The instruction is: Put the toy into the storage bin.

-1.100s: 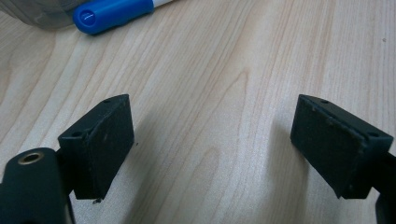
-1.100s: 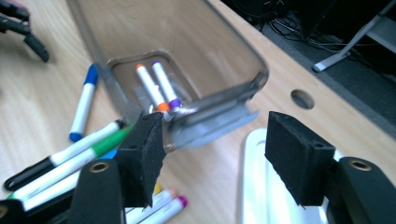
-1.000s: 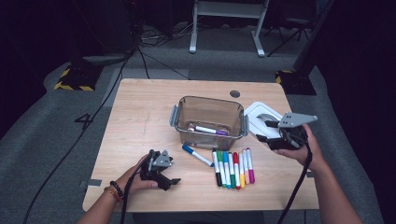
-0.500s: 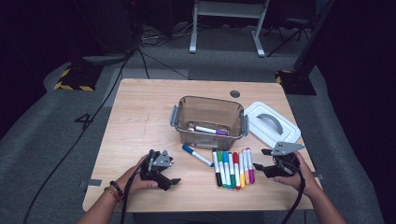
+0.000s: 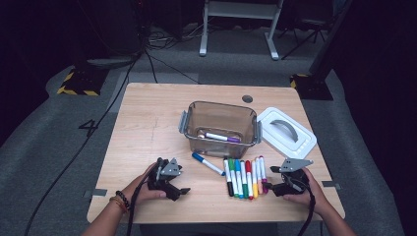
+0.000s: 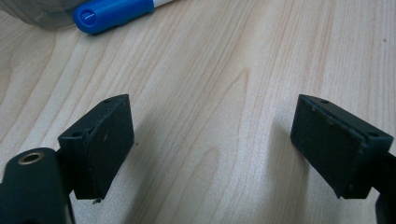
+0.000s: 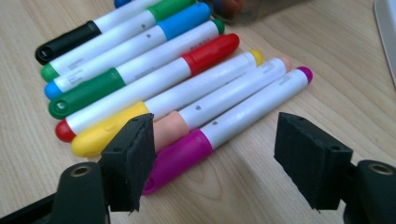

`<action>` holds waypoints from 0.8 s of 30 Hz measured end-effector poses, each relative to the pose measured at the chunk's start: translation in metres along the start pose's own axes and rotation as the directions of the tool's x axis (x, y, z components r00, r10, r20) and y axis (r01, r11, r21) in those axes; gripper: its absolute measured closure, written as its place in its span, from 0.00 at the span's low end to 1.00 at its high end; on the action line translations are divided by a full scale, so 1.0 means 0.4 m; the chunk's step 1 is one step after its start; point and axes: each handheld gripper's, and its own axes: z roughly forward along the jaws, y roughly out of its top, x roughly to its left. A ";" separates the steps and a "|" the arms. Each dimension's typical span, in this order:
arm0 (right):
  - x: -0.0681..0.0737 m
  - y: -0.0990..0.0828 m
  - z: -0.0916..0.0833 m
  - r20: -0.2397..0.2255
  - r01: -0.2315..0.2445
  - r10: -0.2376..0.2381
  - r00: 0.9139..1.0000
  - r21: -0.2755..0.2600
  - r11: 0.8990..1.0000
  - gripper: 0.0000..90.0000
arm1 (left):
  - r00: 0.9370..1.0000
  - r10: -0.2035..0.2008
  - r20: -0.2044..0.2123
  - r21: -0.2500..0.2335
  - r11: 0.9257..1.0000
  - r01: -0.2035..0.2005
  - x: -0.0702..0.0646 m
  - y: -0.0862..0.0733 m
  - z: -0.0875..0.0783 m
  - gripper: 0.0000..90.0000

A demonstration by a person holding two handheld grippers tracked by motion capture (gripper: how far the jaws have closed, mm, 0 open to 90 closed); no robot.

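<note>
A row of several coloured markers lies side by side on the wooden table. My right gripper rests low at the row's right end, held by a hand. Its jaws have just been opening and stand apart. In the right gripper view the magenta marker lies on the table between them, and neither pad presses on it. My left gripper sits at the front left in a hand. In the left gripper view its jaws are apart over bare wood. A loose blue-capped marker lies beyond it.
A clear brown container stands mid-table with a purple-capped marker inside. Its white lid with a grey handle lies to the right, behind my right gripper. Cables trail from both grippers off the front edge.
My right gripper came down from above the white lid to the table at the right end of the marker row. The left gripper stayed where it was.
</note>
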 end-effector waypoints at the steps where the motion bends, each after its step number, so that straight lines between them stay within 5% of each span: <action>1: -0.004 -0.005 0.001 -0.002 -0.006 0.006 1.000 0.003 1.000 0.32 | 1.000 0.000 0.000 0.000 1.000 0.000 0.000 0.000 0.000 0.15; 10: -0.042 -0.051 -0.017 0.040 -0.073 0.072 0.997 0.028 0.997 0.36 | 1.000 0.000 0.000 0.000 1.000 0.000 0.000 0.000 0.000 0.15; 20: -0.079 -0.084 -0.045 0.093 -0.133 0.128 0.987 0.041 0.990 0.79 | 1.000 0.000 0.000 0.000 1.000 0.000 0.000 0.000 0.000 0.15; 24: -0.091 -0.088 -0.047 0.125 -0.172 0.167 0.978 0.028 0.985 0.83 | 1.000 0.000 0.000 0.000 1.000 0.000 0.000 0.000 0.000 0.15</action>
